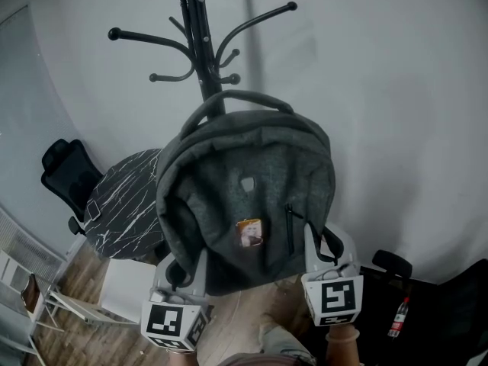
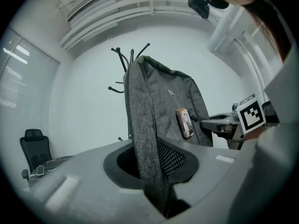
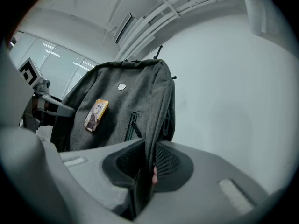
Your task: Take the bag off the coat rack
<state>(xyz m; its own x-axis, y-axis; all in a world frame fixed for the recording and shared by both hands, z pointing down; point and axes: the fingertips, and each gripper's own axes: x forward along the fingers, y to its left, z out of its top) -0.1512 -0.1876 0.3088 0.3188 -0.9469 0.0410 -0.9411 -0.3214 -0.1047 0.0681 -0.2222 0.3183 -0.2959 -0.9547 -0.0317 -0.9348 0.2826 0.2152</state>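
Note:
A grey fabric backpack [image 1: 248,200] with a small picture badge [image 1: 249,232] hangs between my two grippers, in front of the black coat rack [image 1: 200,36]. Its top handle [image 1: 242,96] arches free in front of the pole; no hook shows through it. My left gripper [image 1: 180,269] is shut on the bag's lower left edge, and the grey cloth [image 2: 147,139] runs down into its jaws [image 2: 156,192]. My right gripper [image 1: 322,252] is shut on the bag's lower right edge [image 3: 156,120], with the cloth pinched in its jaws [image 3: 142,183].
A round dark marble-patterned table [image 1: 126,204] and a black office chair [image 1: 67,175] stand at the left below the rack. A white wire shelf [image 1: 27,277] is at the lower left. At the lower right, a bottle [image 1: 398,317] lies among dark things. A plain wall is behind.

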